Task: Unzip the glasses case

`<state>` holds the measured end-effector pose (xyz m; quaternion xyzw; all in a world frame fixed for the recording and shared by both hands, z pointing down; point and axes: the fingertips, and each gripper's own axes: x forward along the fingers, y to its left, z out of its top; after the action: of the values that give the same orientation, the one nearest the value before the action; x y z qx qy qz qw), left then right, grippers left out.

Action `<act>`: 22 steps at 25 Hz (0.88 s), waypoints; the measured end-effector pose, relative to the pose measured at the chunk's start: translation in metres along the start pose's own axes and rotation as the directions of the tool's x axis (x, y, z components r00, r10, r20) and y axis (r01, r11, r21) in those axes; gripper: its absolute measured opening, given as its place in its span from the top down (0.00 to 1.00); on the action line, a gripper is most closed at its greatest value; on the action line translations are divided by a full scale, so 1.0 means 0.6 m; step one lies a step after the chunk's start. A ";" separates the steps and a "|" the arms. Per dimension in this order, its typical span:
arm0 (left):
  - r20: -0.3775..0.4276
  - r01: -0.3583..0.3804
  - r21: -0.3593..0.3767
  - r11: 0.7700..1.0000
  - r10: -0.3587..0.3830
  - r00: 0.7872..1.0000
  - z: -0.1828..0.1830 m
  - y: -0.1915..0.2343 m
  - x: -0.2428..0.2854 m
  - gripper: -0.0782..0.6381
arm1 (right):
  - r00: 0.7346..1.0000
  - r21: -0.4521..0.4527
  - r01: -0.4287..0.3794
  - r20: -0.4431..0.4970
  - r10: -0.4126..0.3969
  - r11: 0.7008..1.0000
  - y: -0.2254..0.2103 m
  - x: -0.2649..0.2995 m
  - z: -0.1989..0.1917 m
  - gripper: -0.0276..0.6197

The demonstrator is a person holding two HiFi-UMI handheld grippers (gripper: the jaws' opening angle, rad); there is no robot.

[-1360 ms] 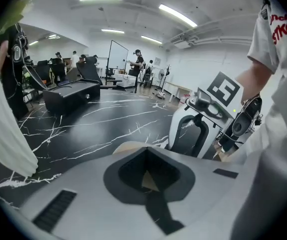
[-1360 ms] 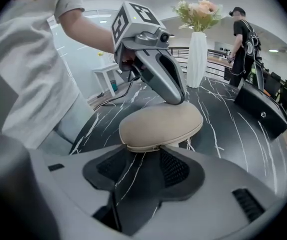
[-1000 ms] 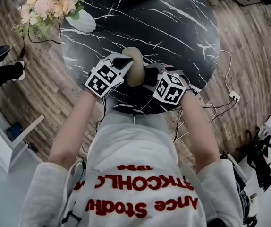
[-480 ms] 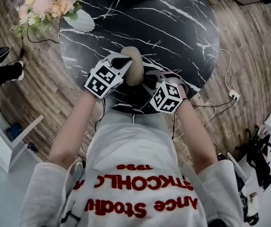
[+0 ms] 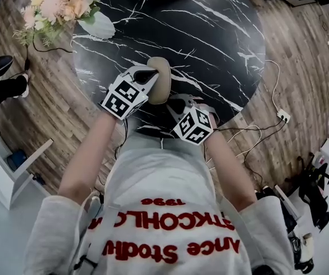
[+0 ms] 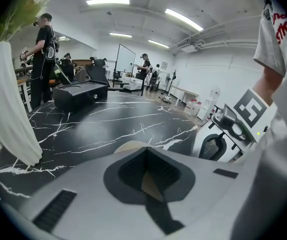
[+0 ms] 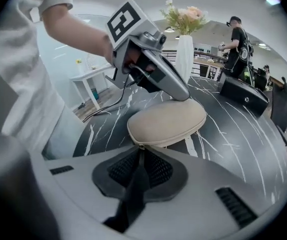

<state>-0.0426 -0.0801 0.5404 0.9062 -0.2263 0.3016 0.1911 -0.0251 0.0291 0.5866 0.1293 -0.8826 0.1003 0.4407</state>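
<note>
a round black marble table (image 5: 210, 33) veined in white stands on a wood-plank floor (image 5: 302, 67). at its far left edge, a white vase (image 5: 98, 24) holds pale pink and cream flowers (image 5: 58, 4). a flat black box (image 6: 79, 94) lies at the far side of the tabletop. cables (image 5: 250, 133) trail across the floor near a white plug block (image 5: 284, 117). beyond the table, a person in black (image 6: 43, 59) stands under strip lights (image 6: 108, 2).

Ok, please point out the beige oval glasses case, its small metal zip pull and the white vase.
beige oval glasses case (image 7: 168, 120): right gripper view, middle of lid.
small metal zip pull (image 7: 141, 145): right gripper view, visible tip.
white vase (image 7: 185, 54): right gripper view, its body.
</note>
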 end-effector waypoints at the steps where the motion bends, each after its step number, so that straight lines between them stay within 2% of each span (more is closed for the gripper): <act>1: 0.003 0.006 -0.013 1.000 -0.006 1.000 0.001 0.000 0.000 0.88 | 1.000 0.028 -0.005 0.010 0.005 1.000 -0.001 -0.002 -0.001 0.89; 4: 0.025 0.014 -0.087 0.996 -0.012 1.000 -0.003 0.007 -0.013 0.88 | 0.999 0.167 -0.020 0.053 0.011 0.986 -0.019 -0.014 0.000 0.87; 6: 0.019 -0.030 -0.121 0.992 0.033 0.999 -0.016 0.020 -0.030 0.88 | 0.995 0.267 0.001 0.095 -0.027 0.964 -0.045 -0.029 0.010 0.82; 8: -0.032 -0.089 -0.131 0.987 0.085 0.996 -0.048 0.033 -0.049 0.88 | 0.990 0.316 0.040 0.113 -0.079 0.948 -0.070 -0.038 0.023 0.82; 10: -0.078 -0.083 -0.176 0.981 0.070 0.994 -0.085 0.029 -0.060 0.88 | 0.990 0.320 0.055 0.104 -0.093 0.946 -0.080 -0.036 0.032 0.82; 13: -0.104 0.030 -0.250 0.968 -0.058 0.993 -0.116 -0.012 -0.051 0.88 | 0.995 0.289 0.039 0.077 -0.064 0.956 -0.080 -0.019 0.041 0.82; 14: -0.108 0.037 -0.250 0.968 -0.066 0.992 -0.118 -0.020 -0.047 0.88 | 0.996 0.275 0.038 0.070 -0.059 0.961 -0.082 -0.016 0.044 0.82; 18: -0.093 -0.019 -0.265 0.964 -0.006 0.996 -0.106 -0.021 -0.039 0.88 | 0.996 0.212 0.073 0.036 -0.082 0.975 -0.109 -0.018 0.042 0.80; 20: -0.106 0.040 -0.247 0.968 -0.068 0.992 -0.101 -0.047 -0.025 0.88 | 0.992 0.200 0.113 0.025 -0.121 0.973 -0.135 -0.024 0.040 0.80; 22: -0.144 0.134 -0.194 0.972 -0.164 0.976 -0.096 -0.088 0.000 0.88 | 0.986 0.205 0.154 0.027 -0.163 0.967 -0.165 -0.028 0.041 0.81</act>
<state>-0.0416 -0.0087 0.5721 0.8724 -0.1682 0.3357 0.3131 -0.0026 -0.0692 0.5650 0.2457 -0.8641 0.1512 0.4124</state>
